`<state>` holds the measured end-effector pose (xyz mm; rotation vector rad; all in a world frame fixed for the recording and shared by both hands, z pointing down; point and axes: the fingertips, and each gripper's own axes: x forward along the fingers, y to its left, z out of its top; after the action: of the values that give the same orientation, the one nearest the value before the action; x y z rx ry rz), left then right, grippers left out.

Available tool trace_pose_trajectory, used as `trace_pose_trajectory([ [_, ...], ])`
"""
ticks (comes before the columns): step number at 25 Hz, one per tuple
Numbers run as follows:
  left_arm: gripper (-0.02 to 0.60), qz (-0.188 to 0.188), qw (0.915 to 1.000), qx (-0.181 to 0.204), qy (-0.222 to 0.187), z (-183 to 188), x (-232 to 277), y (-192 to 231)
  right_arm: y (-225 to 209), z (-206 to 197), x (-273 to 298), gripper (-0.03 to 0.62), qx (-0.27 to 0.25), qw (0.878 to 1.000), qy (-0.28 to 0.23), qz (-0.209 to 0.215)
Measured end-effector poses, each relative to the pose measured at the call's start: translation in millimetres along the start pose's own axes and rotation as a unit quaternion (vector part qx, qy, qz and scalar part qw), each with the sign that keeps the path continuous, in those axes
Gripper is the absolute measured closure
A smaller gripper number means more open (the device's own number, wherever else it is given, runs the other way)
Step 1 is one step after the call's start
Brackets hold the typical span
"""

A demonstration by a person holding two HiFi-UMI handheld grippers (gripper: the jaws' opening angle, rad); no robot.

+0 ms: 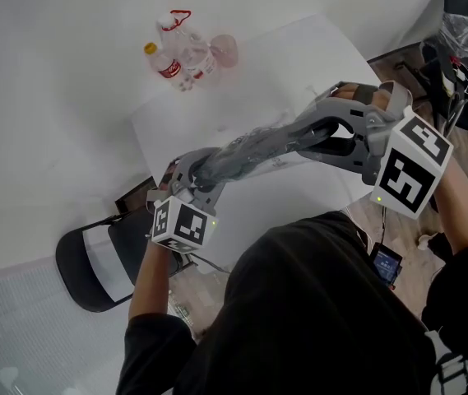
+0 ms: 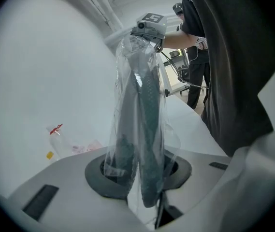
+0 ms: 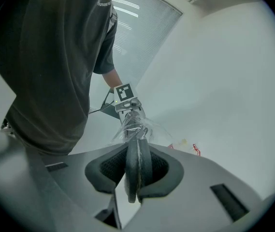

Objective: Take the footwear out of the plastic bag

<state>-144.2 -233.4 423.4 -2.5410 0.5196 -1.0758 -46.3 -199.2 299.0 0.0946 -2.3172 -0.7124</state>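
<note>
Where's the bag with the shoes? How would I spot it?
Find the white table. Just above it, a clear plastic bag is stretched between the left gripper and right gripper. Unlike the bottles at the table's far corner, it has dark grey footwear inside.

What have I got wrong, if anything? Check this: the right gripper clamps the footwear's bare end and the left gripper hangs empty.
The left gripper is not empty: the left gripper view shows its fingers closed on the plastic bag with the footwear inside. The right gripper does clamp the footwear's bare end.
</note>
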Motion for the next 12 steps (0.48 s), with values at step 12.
trace_pose_trajectory([
  [12, 0.449, 0.022, 0.9996, -0.015, 0.006, -3.5, -7.7, 6.5, -4.0, 2.8, -27.4, 0.514, -0.001, 1.000, -0.006, -0.013],
])
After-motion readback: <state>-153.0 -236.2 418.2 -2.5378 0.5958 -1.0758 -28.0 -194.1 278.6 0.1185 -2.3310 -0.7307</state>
